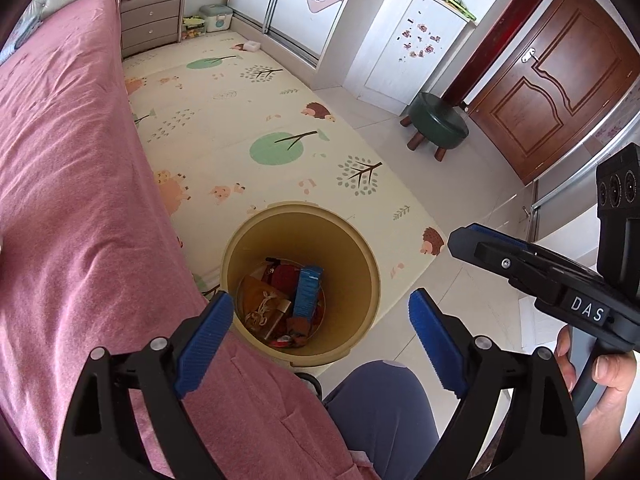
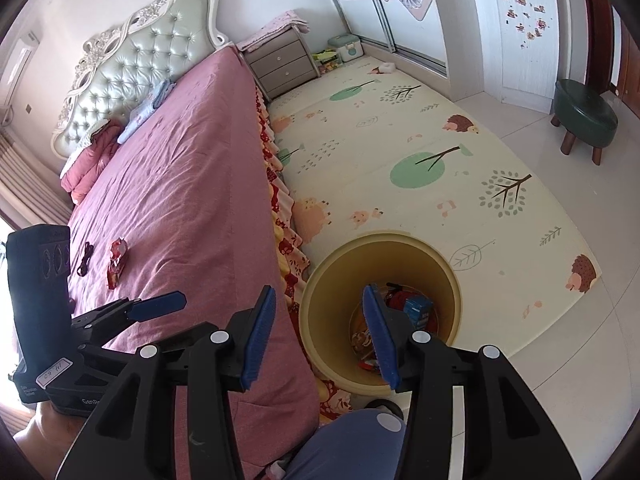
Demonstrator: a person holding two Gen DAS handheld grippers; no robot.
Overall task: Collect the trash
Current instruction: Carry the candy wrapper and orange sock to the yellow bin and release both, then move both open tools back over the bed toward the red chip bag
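Wrapper (image 2: 117,258) lying on bed (image 2: 180,184); bin (image 1: 300,276) waiting beside; both grippers' fingers (image 1: 204,334) hovering open, empty.

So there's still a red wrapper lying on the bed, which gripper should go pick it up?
Probably the left gripper. In the right wrist view it already reaches over the bed, open, with the red wrapper just beyond its fingers. The right gripper is open too, but sits over the bin, farther from the wrapper.
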